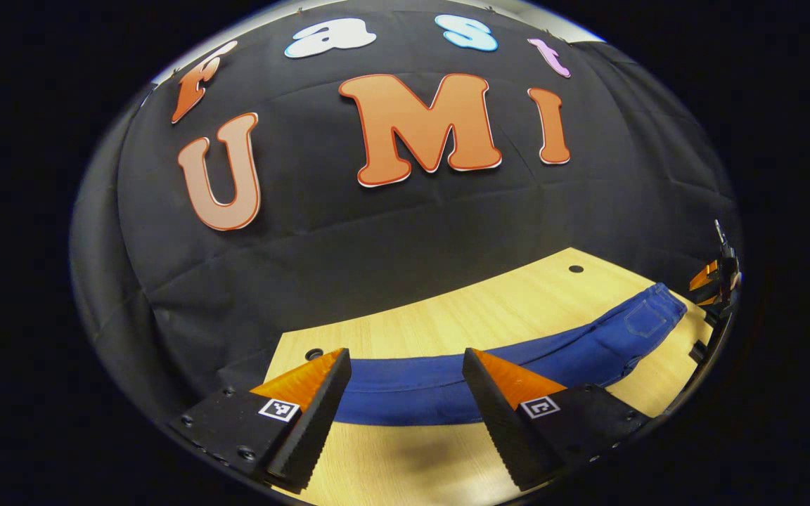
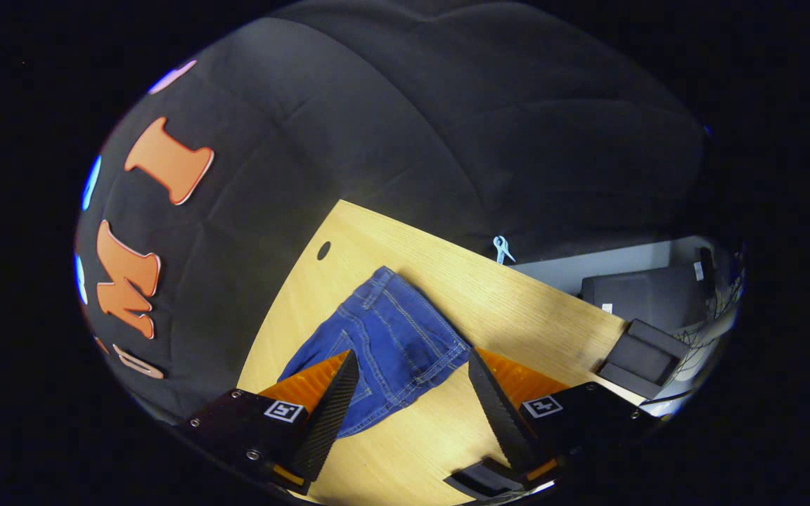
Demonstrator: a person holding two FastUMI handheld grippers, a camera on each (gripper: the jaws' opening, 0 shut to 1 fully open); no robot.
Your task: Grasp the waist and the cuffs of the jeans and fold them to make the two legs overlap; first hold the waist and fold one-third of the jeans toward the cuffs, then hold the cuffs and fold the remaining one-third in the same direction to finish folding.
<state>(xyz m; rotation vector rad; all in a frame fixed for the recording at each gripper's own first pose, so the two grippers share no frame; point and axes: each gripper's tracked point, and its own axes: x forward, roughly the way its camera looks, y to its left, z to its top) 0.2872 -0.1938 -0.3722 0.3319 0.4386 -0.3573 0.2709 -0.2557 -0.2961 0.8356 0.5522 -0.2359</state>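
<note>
Blue jeans [image 1: 517, 358] lie flat across the wooden table [image 1: 475, 309], the legs lying one on the other. In the left gripper view my left gripper [image 1: 406, 369] is open above the leg end, nothing between its fingers; the waist with a back pocket [image 1: 647, 318] lies far right, and the other gripper [image 1: 714, 281] shows at the right edge. In the right gripper view my right gripper [image 2: 412, 369] is open just above the waist end of the jeans [image 2: 384, 344], holding nothing.
The black cloth wall stands close behind the table. Small round holes [image 1: 576, 268] mark the tabletop. In the right gripper view, dark boxes [image 2: 647, 295] and cables [image 2: 718, 309] sit beyond the table's right end, and a small clip [image 2: 501, 248] hangs on the cloth.
</note>
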